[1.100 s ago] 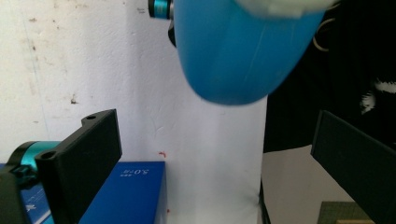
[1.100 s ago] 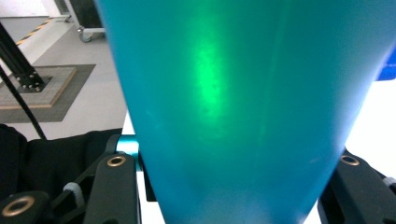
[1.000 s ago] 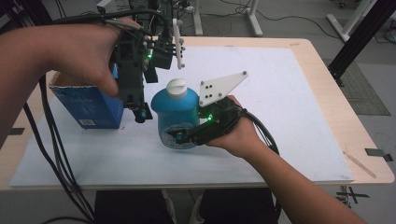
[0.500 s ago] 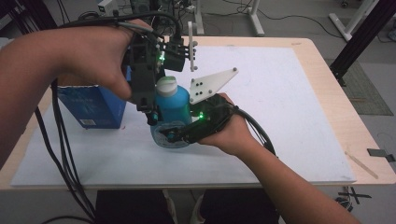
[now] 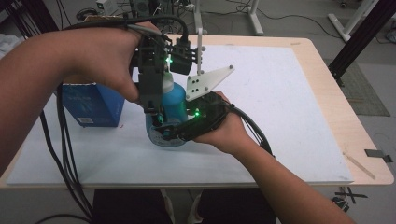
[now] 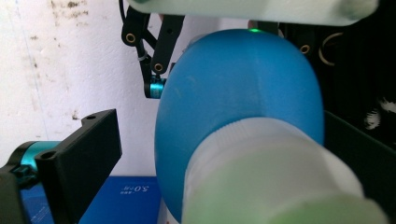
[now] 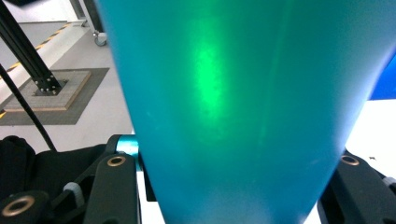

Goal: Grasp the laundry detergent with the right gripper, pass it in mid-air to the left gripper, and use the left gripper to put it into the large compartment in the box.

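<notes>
A blue bottle (image 5: pixel 176 100) with a white cap stands on the white mat (image 5: pixel 289 121). My right gripper (image 5: pixel 164 134) comes in from the right, low on the bottle, and is shut on its body. The right gripper view has the blue wall (image 7: pixel 233 102) pressed between both black jaws. My left gripper (image 5: pixel 155 111) reaches down from above over the bottle's top. In the left gripper view the white cap (image 6: pixel 261 177) lies between the jaws. The left jaw stands clear of it, and the gripper is open.
A blue carton (image 5: pixel 93 105) stands on the mat just left of the bottle, seen again (image 6: pixel 126 200) below the left jaw. Cables trail from both grippers. The wooden table edge (image 5: pixel 359 154) runs along the right.
My left gripper has shifted right and come down over the bottle's cap, which now lies under it. The right gripper has kept its grip on the bottle.
</notes>
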